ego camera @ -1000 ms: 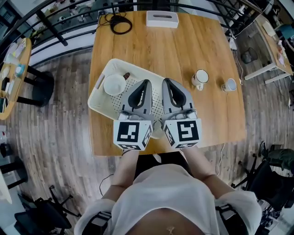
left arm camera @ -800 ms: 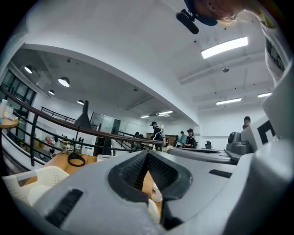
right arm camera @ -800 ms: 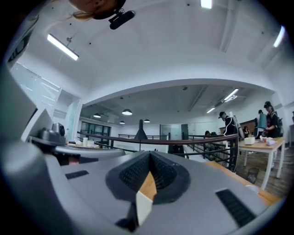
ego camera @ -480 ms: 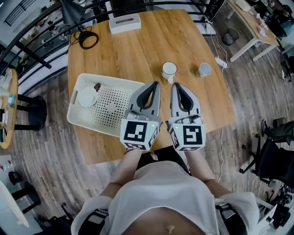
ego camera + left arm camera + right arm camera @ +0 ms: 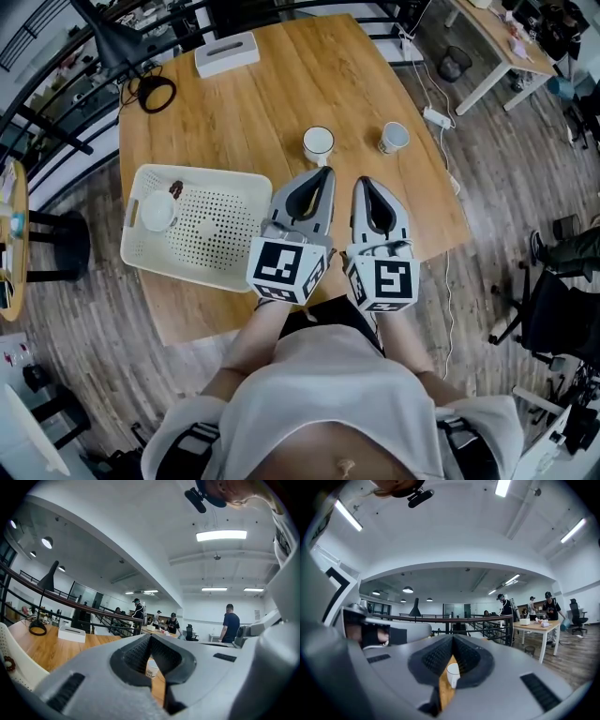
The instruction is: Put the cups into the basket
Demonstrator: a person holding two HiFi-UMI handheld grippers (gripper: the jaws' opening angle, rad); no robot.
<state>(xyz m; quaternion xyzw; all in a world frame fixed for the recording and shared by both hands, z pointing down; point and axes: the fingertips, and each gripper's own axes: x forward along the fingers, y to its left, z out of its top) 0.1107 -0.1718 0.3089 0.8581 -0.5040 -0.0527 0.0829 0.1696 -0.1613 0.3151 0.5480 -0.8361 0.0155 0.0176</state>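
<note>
A white perforated basket [image 5: 230,262] lies on the wooden table's left side with one white cup [image 5: 157,211] inside it. Two more cups stand on the bare wood: a white mug [image 5: 318,144] and a smaller cup [image 5: 394,137] to its right. My left gripper [image 5: 322,172] is shut and empty, its tip just short of the mug. My right gripper [image 5: 366,182] is shut and empty beside it, aimed between the two cups. A cup [image 5: 151,668] shows through the left gripper's [image 5: 150,637] closed jaws. Another cup [image 5: 453,674] shows through the right gripper's [image 5: 453,638].
A small brown item [image 5: 175,189] lies in the basket near the cup. A white box [image 5: 226,53] and a coiled black cable [image 5: 155,94] sit at the table's far side. The table's right edge [image 5: 450,192] is close to the smaller cup. People stand in the background.
Both grippers have shifted right, from above the basket to the bare wood just short of the two cups. Their jaws have stayed shut.
</note>
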